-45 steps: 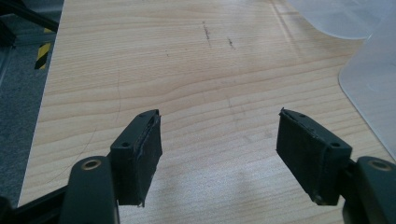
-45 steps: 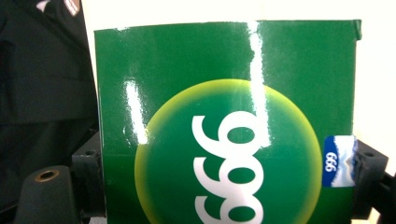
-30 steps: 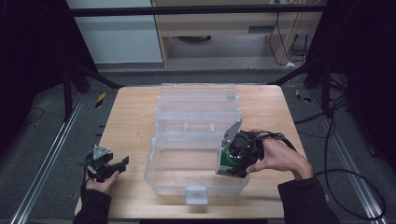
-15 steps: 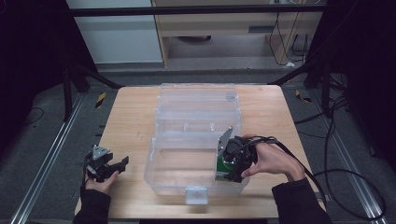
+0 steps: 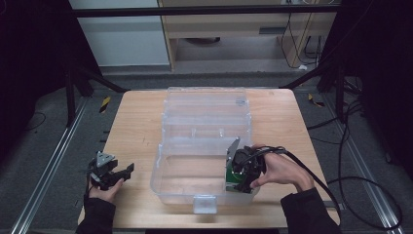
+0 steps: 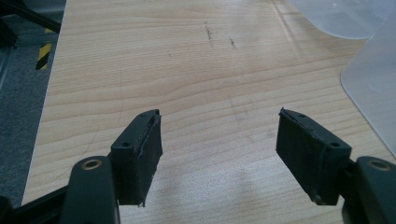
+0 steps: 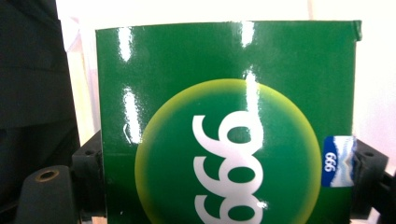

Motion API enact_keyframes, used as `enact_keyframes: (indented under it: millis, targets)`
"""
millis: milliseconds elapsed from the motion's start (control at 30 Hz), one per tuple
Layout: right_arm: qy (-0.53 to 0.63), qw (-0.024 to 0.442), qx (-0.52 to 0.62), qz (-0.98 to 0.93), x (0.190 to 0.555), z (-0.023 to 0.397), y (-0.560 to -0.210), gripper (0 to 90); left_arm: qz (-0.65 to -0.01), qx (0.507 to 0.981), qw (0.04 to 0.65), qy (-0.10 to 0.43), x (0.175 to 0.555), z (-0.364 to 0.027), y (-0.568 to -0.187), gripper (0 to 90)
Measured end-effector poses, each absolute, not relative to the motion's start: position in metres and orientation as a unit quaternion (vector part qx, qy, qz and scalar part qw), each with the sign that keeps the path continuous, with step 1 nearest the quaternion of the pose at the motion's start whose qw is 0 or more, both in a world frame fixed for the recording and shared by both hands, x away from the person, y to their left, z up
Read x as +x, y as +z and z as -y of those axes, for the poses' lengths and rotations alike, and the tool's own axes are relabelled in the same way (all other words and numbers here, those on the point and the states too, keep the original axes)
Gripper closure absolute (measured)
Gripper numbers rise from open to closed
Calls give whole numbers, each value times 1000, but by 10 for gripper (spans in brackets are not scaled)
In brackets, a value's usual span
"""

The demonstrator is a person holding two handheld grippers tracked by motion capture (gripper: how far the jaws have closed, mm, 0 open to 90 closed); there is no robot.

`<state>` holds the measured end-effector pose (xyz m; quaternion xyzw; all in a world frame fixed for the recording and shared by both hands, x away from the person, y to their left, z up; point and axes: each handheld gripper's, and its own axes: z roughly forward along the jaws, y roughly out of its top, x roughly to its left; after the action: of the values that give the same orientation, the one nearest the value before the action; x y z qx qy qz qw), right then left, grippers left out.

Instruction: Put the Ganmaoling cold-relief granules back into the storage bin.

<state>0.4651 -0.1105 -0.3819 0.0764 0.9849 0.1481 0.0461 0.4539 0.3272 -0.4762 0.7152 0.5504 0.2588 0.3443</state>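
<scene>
While left gripper (image 6: 218,156) stays wide, right gripper (image 5: 237,180), gripping green box (image 7: 229,135), sank into bin (image 5: 168,183).

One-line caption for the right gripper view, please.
Right tool clamps a glossy green box printed with white 999 on a yellow-rimmed circle.

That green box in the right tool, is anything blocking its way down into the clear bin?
Nothing visible does. The right tool holds the green box just inside the clear bin, at its right end; the lid is open and the bin's floor looks bare.
</scene>
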Motion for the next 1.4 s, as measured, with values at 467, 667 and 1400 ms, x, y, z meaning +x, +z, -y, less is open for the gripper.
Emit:
enact_keyframes:
  millis: [467,667,1400]
  targets:
    - [137,54,67,-987,465,108,-396,156,-550,715,345,259,454,-327,-476,308]
    - [127,53,66,-988,466,105,-402,154,-551,715,345,259,454,-327,-476,308]
    - [132,44,75,-987,469,108,-414,149,-551,715,344,258,454,-327,-476,309]
